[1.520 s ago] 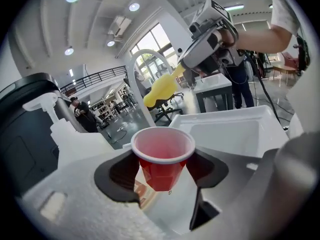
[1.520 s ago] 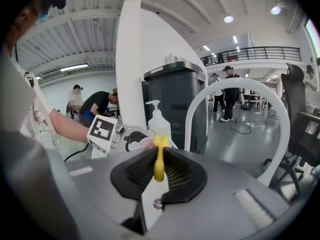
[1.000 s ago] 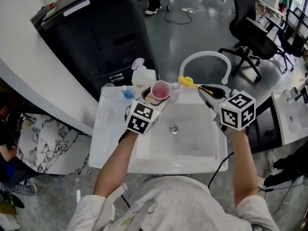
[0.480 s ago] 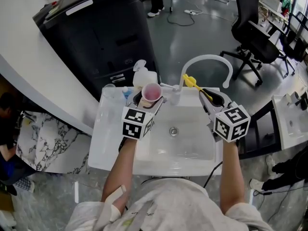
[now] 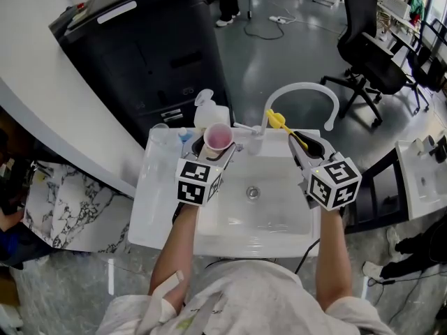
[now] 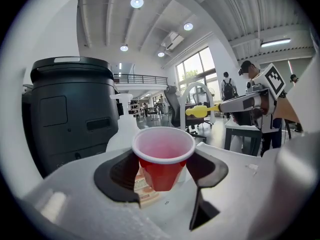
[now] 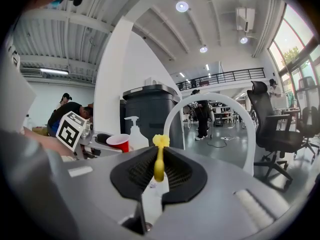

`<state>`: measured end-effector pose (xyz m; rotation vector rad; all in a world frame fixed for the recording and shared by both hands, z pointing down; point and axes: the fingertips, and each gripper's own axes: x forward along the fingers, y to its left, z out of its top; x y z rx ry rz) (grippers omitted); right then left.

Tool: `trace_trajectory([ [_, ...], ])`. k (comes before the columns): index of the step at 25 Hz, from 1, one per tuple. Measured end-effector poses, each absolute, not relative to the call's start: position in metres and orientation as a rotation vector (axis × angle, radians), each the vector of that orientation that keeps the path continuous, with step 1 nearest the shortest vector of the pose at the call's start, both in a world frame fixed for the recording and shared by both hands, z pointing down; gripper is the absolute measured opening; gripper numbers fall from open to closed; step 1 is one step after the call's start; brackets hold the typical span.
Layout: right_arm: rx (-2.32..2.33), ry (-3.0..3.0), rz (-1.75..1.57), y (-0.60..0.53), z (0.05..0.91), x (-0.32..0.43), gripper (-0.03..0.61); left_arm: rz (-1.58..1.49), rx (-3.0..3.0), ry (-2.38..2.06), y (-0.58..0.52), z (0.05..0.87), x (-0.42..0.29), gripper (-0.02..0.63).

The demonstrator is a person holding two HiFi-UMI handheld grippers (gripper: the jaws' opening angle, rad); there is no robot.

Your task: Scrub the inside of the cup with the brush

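Cup [image 5: 218, 137], red w/ white rim, upright btwn left gripper [image 5: 215, 147] jaws, pads clamped on its sides. It hangs over the sink's [image 5: 159, 208] back-left rim, upper centre of head view. Soap bottle [image 5: 208, 110] is just behind it, black bin [image 5: 140, 47] beyond. Right gripper [image 5: 304, 144], centre-right, has jaws pinched on yellow brush [image 5: 278, 121] handle. Brush head points up-left, near base of faucet [image 5: 307, 88] arch, w/ a visible gap to cup rim. Basin w/ drain [image 5: 252, 188] lies below both grippers.
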<state>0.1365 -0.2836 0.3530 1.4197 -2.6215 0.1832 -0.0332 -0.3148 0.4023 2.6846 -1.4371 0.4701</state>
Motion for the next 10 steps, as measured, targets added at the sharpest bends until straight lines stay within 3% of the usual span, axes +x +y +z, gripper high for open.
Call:
trace_trajectory([
  [10, 1.421, -2.645, 0.213, -0.2814, 0.3516, 0.1365, 0.035, 0.47, 2.682, -1.436, -0.3139, 0.4036, -0.0317, 0.301],
])
